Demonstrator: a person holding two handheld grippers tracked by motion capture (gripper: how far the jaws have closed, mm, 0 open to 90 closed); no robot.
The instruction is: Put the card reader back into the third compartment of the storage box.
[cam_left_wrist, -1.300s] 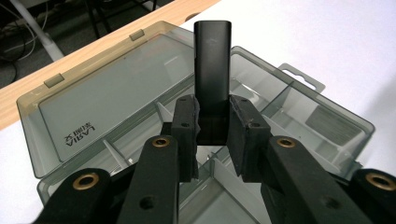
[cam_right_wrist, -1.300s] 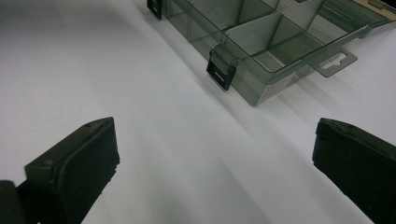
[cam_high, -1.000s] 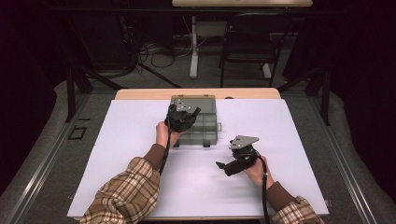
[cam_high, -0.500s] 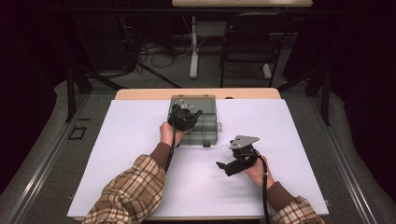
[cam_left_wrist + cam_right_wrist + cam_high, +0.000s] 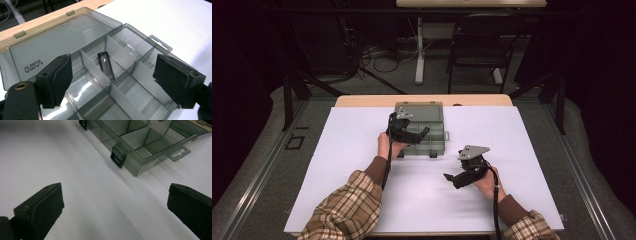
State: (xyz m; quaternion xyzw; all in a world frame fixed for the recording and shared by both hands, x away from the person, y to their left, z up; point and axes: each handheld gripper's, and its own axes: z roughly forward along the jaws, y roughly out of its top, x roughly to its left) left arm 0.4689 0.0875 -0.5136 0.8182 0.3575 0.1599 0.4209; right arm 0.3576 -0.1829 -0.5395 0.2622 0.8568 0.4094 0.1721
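Left tool (image 5: 112, 82): jaws just spread, empty, above organizer box (image 5: 432, 137) at frame centre | black stick (image 5: 106, 65) lies in middle compartment | right tool (image 5: 115, 212): spread over white surface (image 5: 522, 165), lower right

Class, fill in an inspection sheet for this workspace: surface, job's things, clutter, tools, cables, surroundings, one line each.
Surface: white sheet over a wooden table.
Job's things: clear divided box, lid laid open; a small dark stick lies in a middle compartment.
Clutter: nothing seen.
Tools: left tool over the box, jaws just opened, nothing pressed between them, the stick lying beyond them; right tool open over bare sheet, near the box's latched side.
Cables: one trails from each tool along the forearm; more lie on the floor behind the table.
Surroundings: dark room, chair and a table leg behind.
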